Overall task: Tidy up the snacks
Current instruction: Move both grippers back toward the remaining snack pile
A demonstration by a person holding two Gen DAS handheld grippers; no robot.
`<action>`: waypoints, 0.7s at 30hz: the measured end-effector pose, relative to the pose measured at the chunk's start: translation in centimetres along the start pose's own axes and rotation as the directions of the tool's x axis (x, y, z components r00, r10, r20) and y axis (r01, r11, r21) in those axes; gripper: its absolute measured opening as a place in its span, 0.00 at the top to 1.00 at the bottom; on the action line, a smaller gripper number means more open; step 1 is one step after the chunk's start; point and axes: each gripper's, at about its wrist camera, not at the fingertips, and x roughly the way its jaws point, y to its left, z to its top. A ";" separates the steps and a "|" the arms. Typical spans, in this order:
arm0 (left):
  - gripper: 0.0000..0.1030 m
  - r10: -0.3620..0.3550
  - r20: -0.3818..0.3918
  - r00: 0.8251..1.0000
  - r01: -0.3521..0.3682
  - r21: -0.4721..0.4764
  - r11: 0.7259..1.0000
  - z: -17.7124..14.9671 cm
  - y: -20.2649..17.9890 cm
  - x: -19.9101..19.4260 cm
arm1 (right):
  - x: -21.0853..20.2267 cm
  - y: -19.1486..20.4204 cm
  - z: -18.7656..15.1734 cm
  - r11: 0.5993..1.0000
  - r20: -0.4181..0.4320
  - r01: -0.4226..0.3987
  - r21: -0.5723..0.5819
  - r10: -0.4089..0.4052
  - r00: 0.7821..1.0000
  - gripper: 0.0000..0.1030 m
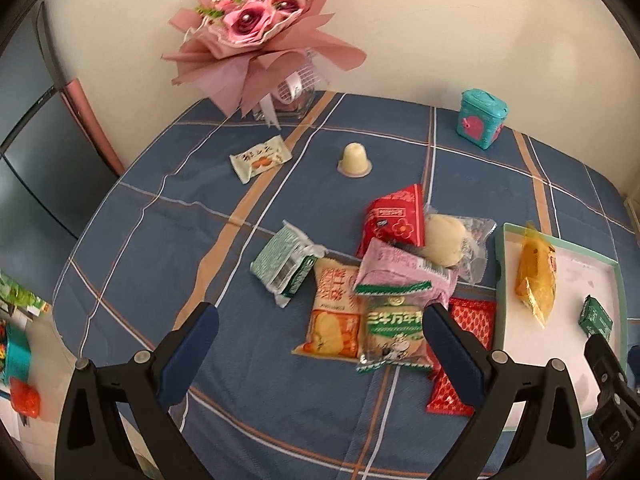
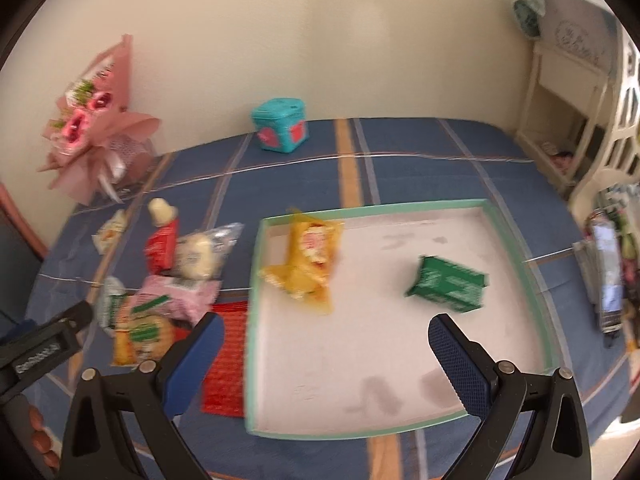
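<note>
Left tongs (image 1: 320, 332) hang with jaws spread wide and nothing between them, right over the heap of loose snacks on the table (image 1: 160, 240), and the green-and-white packet (image 1: 394, 334) lies just ahead, its long axis running away from the camera. Right tongs (image 2: 326, 332) are equally agape and empty over the tray (image 2: 516, 236), where the yellow packet (image 2: 308, 264) and green packet (image 2: 448, 284) already sit. So the left hand looks nearer the pile, with the tray off to its right.
</note>
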 end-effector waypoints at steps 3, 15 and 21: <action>0.01 0.012 -0.017 1.000 -0.012 -0.009 1.000 -0.2 0.8 0.2 | -0.2 0.3 -0.5 0.998 0.013 -0.057 0.021 0.057 0.998 0.00; 0.01 0.005 -0.153 0.988 -0.025 -0.129 0.991 -0.8 5.7 3.3 | 1.7 4.1 -1.3 0.996 -0.041 -0.087 -0.027 0.086 0.995 0.00; 0.01 -0.026 -0.176 0.984 -0.008 -0.188 0.982 -0.6 8.3 4.9 | 3.2 8.0 -2.0 0.985 -0.086 -0.148 -0.092 0.140 0.986 0.00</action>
